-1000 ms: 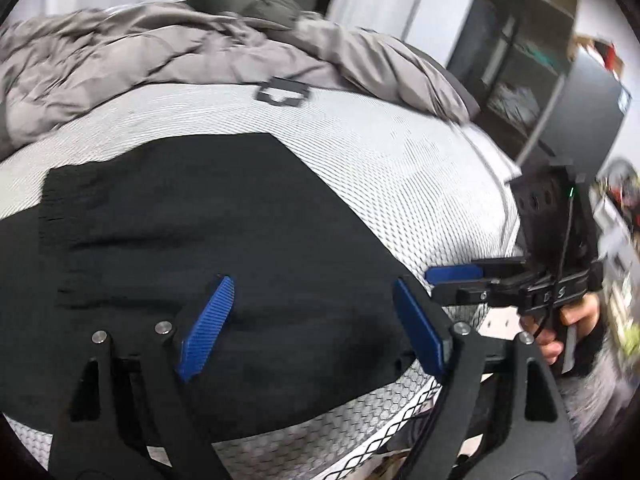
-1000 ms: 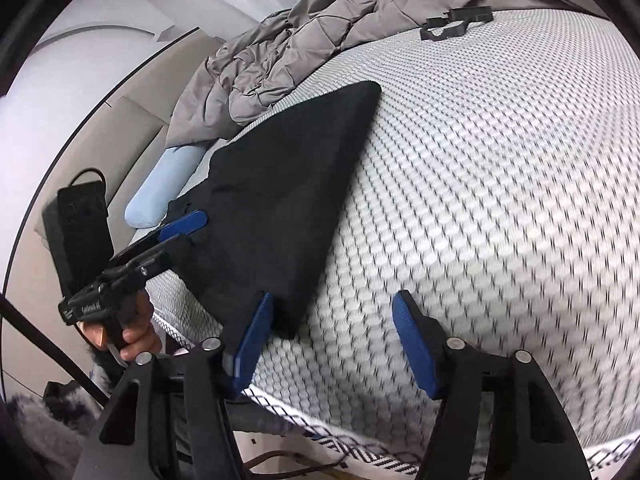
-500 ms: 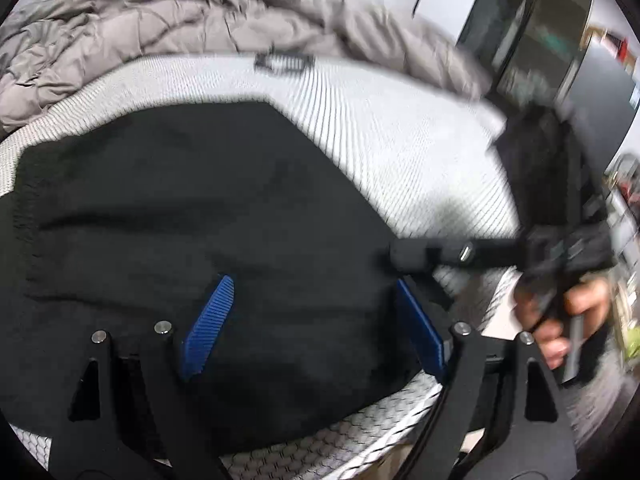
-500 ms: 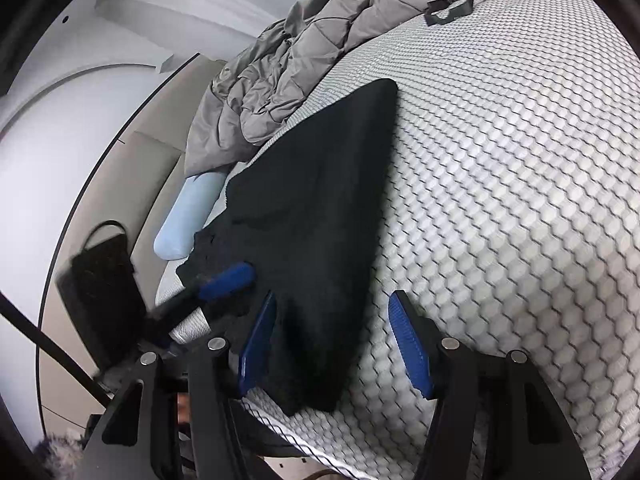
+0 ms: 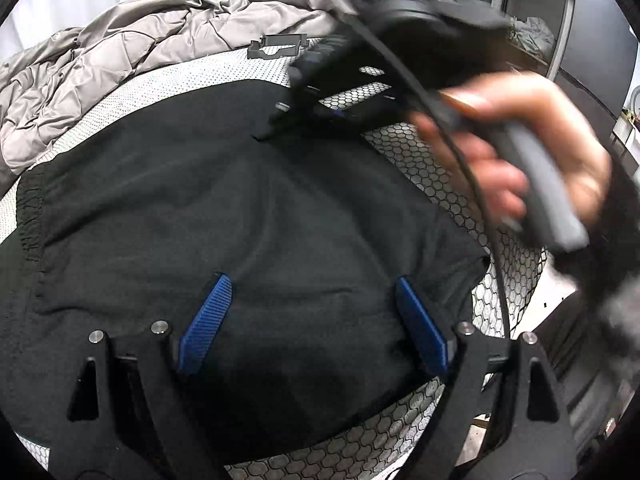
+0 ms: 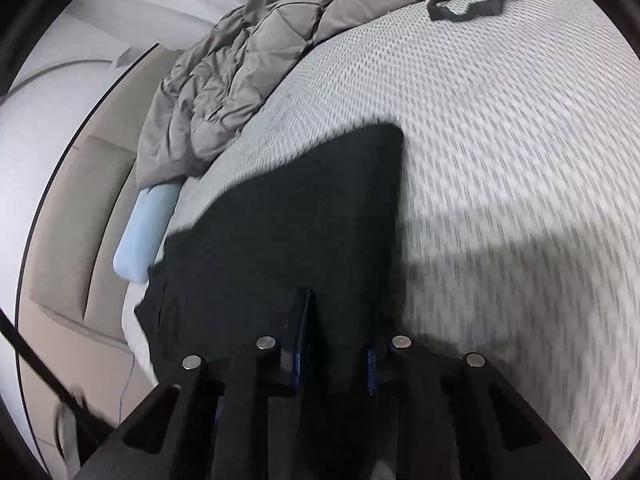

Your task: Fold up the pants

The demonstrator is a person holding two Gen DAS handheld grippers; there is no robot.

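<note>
While the black pants (image 5: 240,216) lie flat on the bed (image 6: 500,140), right gripper (image 6: 332,344) jaws, just closing, clamp fabric at the far edge, presumably to fold it; left gripper (image 5: 312,320) jaws hover apart above.

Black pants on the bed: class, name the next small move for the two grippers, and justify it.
Probably the left gripper should close on the near edge. It hangs open over the black pants, pads clear of the cloth, while the right gripper has just been closing and now pinches a fold of the fabric. With both edges held, the pants can be lifted off the mattress and folded.
</note>
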